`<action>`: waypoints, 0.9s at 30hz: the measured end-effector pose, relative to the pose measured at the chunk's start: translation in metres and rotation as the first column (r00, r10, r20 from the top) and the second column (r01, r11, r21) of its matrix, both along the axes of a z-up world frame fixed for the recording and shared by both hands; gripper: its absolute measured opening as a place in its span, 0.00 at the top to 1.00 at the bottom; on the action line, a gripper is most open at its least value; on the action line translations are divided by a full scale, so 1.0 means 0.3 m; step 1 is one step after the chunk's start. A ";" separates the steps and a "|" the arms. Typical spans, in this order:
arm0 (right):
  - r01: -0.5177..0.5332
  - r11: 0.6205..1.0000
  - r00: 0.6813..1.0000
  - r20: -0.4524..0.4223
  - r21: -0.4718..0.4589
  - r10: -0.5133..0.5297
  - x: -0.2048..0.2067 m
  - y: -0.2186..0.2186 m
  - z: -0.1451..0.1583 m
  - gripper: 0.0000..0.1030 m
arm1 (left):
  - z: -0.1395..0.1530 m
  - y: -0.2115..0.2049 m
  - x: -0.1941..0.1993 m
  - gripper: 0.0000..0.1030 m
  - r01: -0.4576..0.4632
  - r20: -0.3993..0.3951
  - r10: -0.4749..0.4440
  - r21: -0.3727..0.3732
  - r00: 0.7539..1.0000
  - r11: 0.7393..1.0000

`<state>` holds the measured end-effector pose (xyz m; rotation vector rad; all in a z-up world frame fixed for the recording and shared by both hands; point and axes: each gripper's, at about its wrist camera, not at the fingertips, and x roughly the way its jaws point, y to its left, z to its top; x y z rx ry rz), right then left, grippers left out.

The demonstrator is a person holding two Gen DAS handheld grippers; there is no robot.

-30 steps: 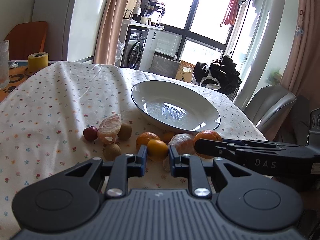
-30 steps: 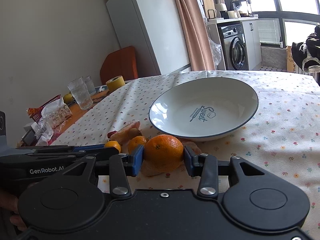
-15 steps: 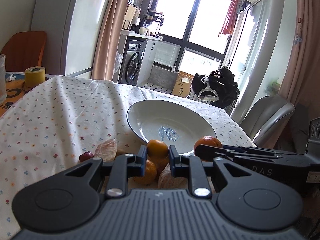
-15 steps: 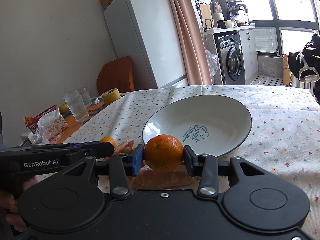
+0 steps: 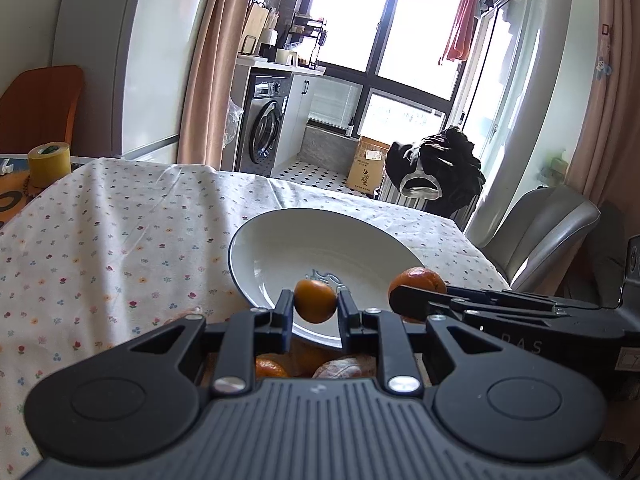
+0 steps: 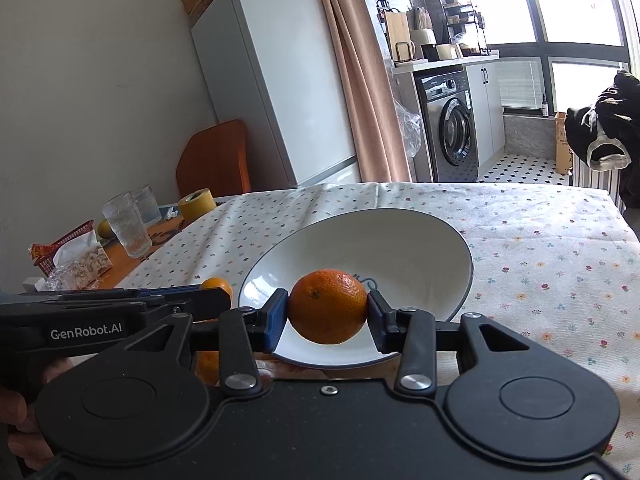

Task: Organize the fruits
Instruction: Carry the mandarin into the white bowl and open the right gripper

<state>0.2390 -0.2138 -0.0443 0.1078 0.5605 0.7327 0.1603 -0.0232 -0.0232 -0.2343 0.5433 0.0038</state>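
Observation:
My left gripper (image 5: pixel 315 307) is shut on a small orange (image 5: pixel 315 301), held above the near rim of the white plate (image 5: pixel 280 236). My right gripper (image 6: pixel 328 312) is shut on a larger orange (image 6: pixel 328 305), also raised over the near edge of the plate (image 6: pixel 420 236). In the left wrist view the right gripper's fingers and its orange (image 5: pixel 418 280) show at the right. In the right wrist view the left gripper's arm and small orange (image 6: pixel 218 285) show at the left. More fruit (image 5: pixel 272 368) lies on the cloth beneath the left gripper, mostly hidden.
The table has a flowered cloth (image 5: pixel 100 240). A yellow tape roll (image 5: pixel 49 163), drinking glasses (image 6: pixel 127 224) and a snack basket (image 6: pixel 68 252) stand at the far left. A grey chair (image 5: pixel 536 232) stands beyond the table's right side.
Both grippers lifted their oranges off the cloth and moved forward over the plate's near rim. The remaining fruit pile has dropped out of sight beneath the grippers.

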 end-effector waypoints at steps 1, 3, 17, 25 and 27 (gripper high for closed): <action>0.006 1.000 1.000 -0.007 -0.002 -0.006 0.014 -0.001 -0.002 0.61 | -0.004 -0.003 0.015 0.80 0.001 -0.004 -0.001 -0.007 1.000 1.000; 0.014 1.000 1.000 -0.014 -0.009 -0.014 0.034 -0.003 -0.004 0.61 | -0.012 -0.010 0.038 0.80 0.002 -0.009 -0.002 -0.016 1.000 1.000; 0.053 0.997 0.998 -0.032 -0.060 -0.055 0.096 -0.007 -0.069 0.60 | -0.084 -0.023 0.146 0.79 0.000 -0.073 -0.001 -0.014 0.997 1.000; 0.044 0.998 0.999 -0.020 -0.052 -0.045 0.093 -0.009 -0.080 0.60 | -0.099 -0.035 0.160 0.78 -0.018 -0.092 0.020 0.019 0.996 1.000; 0.041 0.998 0.999 -0.014 -0.057 -0.042 0.089 -0.007 -0.080 0.59 | -0.095 -0.032 0.156 0.78 -0.022 -0.090 0.024 0.023 0.996 1.000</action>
